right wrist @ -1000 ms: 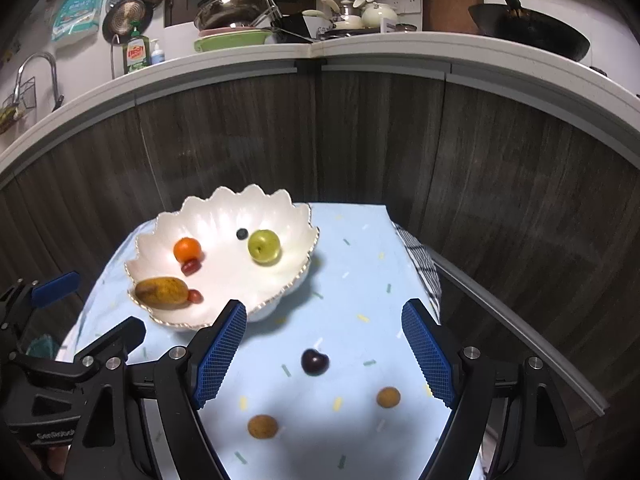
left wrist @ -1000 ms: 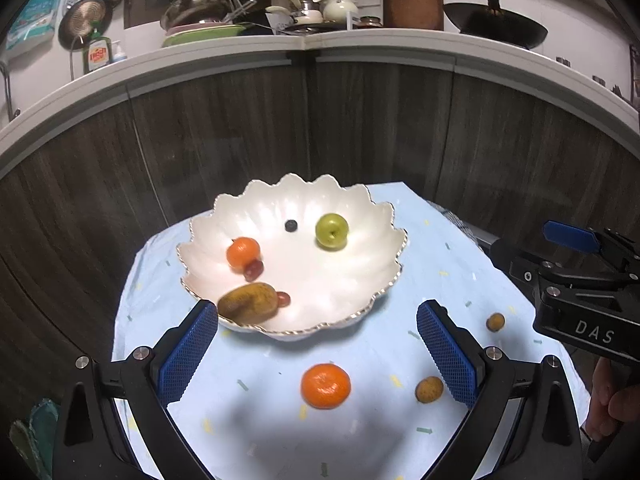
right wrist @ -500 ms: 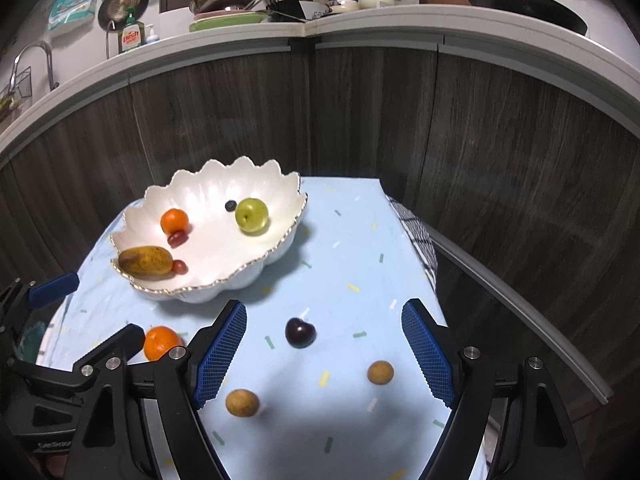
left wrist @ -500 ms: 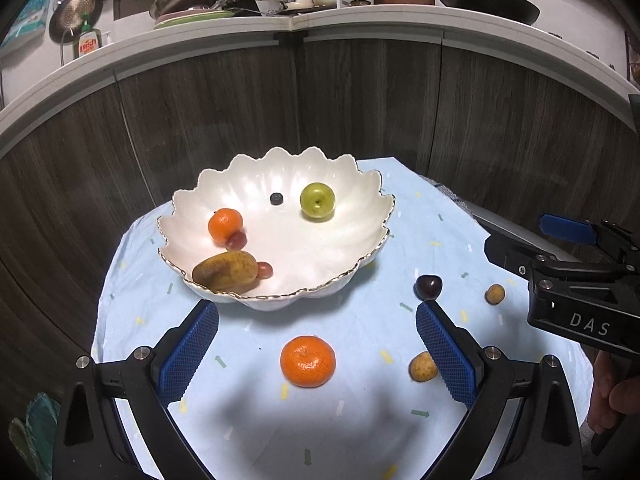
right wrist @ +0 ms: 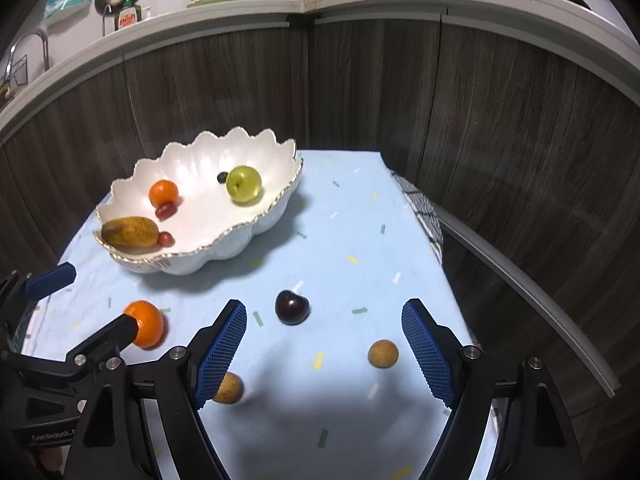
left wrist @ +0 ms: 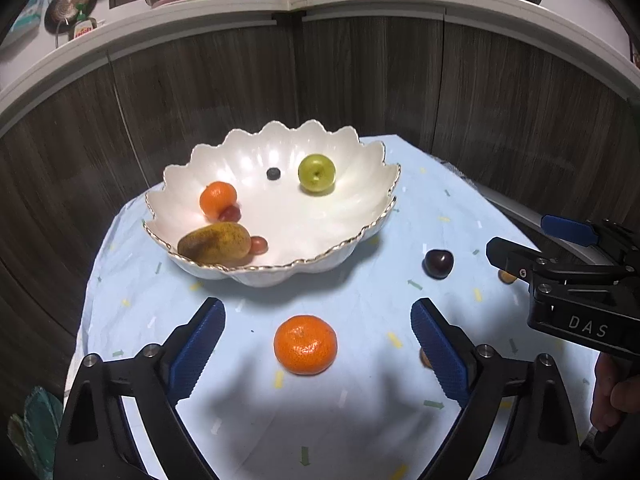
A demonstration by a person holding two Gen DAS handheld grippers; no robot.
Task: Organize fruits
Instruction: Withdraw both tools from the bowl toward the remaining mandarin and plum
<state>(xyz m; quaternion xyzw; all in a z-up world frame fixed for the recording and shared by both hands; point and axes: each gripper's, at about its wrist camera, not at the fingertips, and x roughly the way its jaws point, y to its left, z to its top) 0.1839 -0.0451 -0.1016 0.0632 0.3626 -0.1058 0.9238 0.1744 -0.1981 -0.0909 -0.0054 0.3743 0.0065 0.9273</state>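
A white scalloped bowl (left wrist: 360, 236) (right wrist: 256, 228) on the pale blue cloth holds a green apple (left wrist: 317, 172), a small orange (left wrist: 217, 197), a brownish mango (left wrist: 215, 242), grapes and a blueberry. A loose orange (left wrist: 305, 344) (right wrist: 146, 323) lies on the cloth between the blue pads of my left gripper (left wrist: 316, 344), whose jaws are closing without touching it. My right gripper (right wrist: 325, 350) stands open over the cloth. A dark cherry (right wrist: 292, 307) (left wrist: 438, 263) lies just beyond its pads, and two small brown fruits (right wrist: 383, 353) (right wrist: 229, 388) lie near them.
Dark wood cabinet fronts curve behind the table (right wrist: 360, 92), under a white counter (left wrist: 360, 4) crowded with pans and dishes. A checked cloth (right wrist: 420, 208) hangs at the table's right edge. A person's hand (left wrist: 612, 396) grips the right tool.
Both grippers have sunk toward the cloth. The loose orange now sits higher between the left pads, and those pads have drawn slightly inward. The cherry has come nearer the right pads.
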